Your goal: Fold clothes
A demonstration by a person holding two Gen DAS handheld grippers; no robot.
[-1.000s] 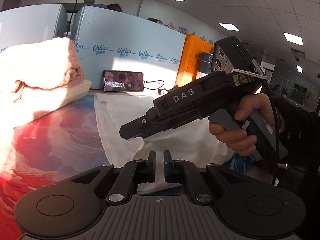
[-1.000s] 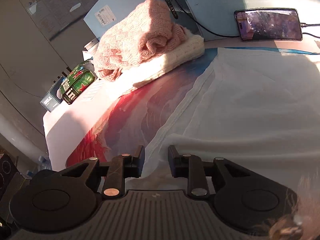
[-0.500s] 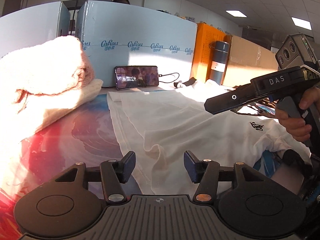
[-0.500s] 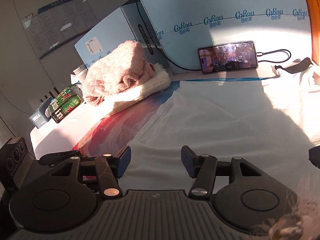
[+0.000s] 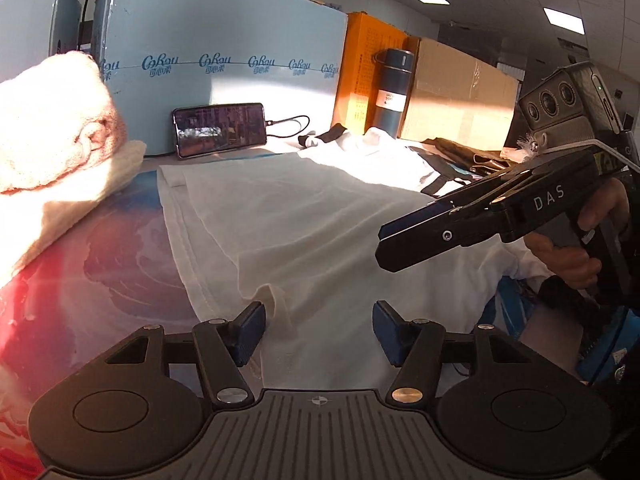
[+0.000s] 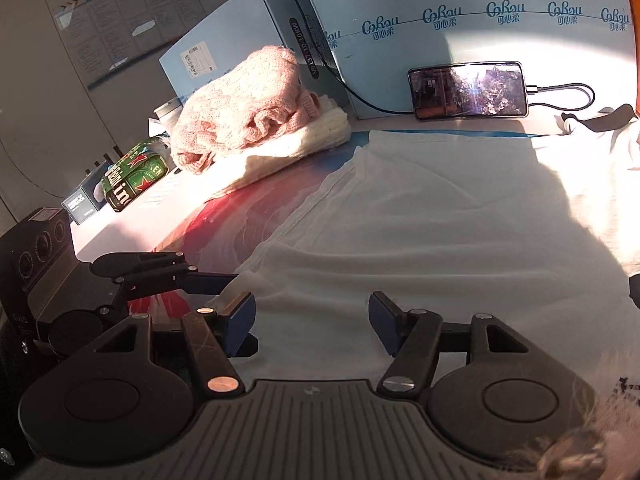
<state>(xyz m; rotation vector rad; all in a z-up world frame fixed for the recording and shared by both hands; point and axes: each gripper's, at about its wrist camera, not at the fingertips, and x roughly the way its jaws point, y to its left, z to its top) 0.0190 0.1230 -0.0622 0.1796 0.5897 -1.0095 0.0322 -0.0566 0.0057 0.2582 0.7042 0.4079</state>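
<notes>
Two grippers, both with jaws spread wide and nothing between the pads. Left gripper (image 5: 319, 330) sits bottom centre of the left view, just above the near edge of the shirt (image 5: 320, 216); a small raised fold of cloth stands beside its left finger. Right gripper (image 6: 312, 326) sits bottom centre of the right view, over the same near edge.

One white shirt, spread flat across the middle of both views on the red-and-blue mat (image 5: 100, 264).

One folded stack: pink knit (image 6: 240, 108) on a cream knit (image 6: 296, 148), upper left in both views, off the shirt.

One phone (image 6: 468, 90) leaning on the blue box (image 6: 460, 12), cable plugged in, upper centre.

Left view only: a flask (image 5: 394, 92), an orange box (image 5: 364, 72) and a cardboard box (image 5: 460, 96) at upper right, more clothes piled behind the shirt, and a hand (image 5: 568, 256) on the right gripper's handle at right edge.

Right view only: a green can pack (image 6: 134, 180) and a small dark box (image 6: 80, 204) at left, wall chart (image 6: 124, 12) upper left, and the left gripper seen side-on at lower left.
</notes>
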